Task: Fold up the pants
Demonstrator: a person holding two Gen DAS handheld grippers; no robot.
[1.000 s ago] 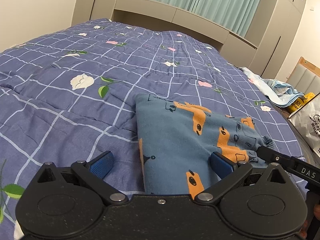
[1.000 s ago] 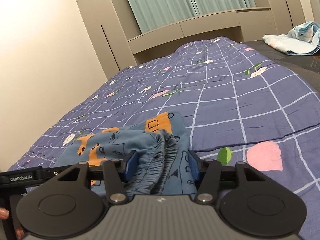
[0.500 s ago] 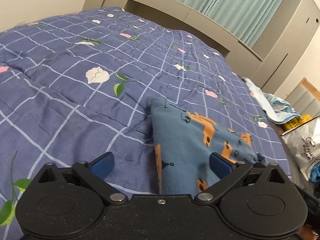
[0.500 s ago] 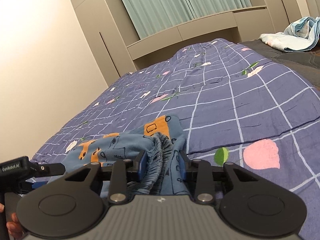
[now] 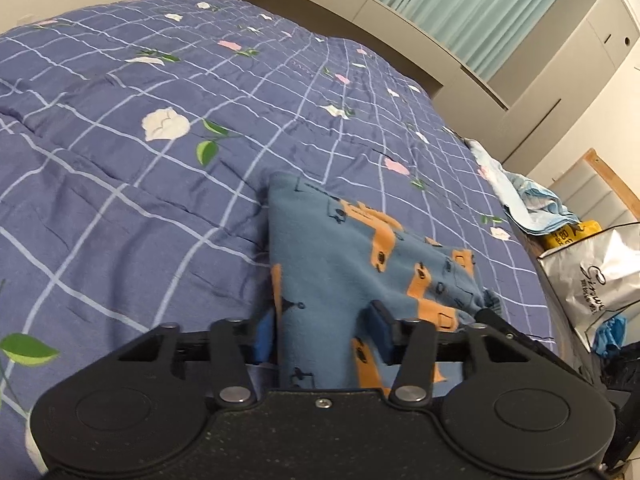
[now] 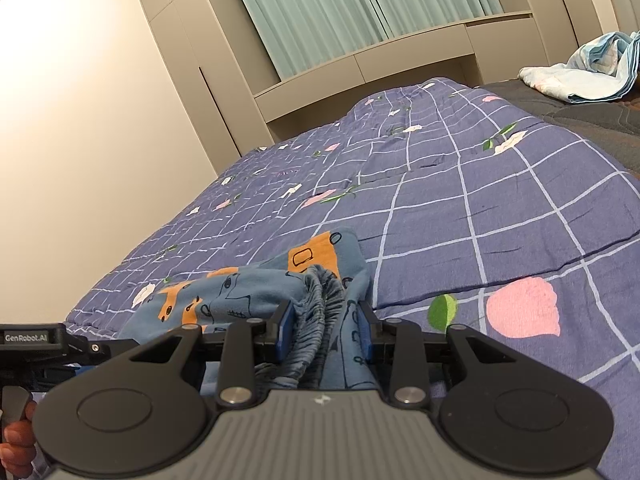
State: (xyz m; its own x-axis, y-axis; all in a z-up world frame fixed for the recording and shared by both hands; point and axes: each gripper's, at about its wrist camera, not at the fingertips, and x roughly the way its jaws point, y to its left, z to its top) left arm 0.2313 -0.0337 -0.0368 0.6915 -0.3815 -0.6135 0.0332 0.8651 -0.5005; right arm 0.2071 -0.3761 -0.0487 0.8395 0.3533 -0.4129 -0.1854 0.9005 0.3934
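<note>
The pants (image 5: pixel 340 264) are blue with orange and black prints, folded and partly lifted off the purple checked quilt (image 5: pixel 160 184). My left gripper (image 5: pixel 320 336) is shut on their left edge, with the cloth between the blue pads. My right gripper (image 6: pixel 324 328) is shut on the gathered elastic waistband (image 6: pixel 324 300) of the pants (image 6: pixel 240 292). The left gripper's body (image 6: pixel 36 340) shows at the left of the right wrist view. The cloth hangs taut between the two grippers.
The quilt (image 6: pixel 480 208) covers a wide bed. A light blue bundle of cloth (image 5: pixel 532 208) lies at the bed's right edge. A silver bag (image 5: pixel 592 276) and a yellow item stand beside the bed. Cabinets and curtains (image 6: pixel 360 8) line the far wall.
My left gripper has closed from wide open onto the pants' edge. My right gripper has tightened on the waistband. Both have lifted, raising the pants off the quilt.
</note>
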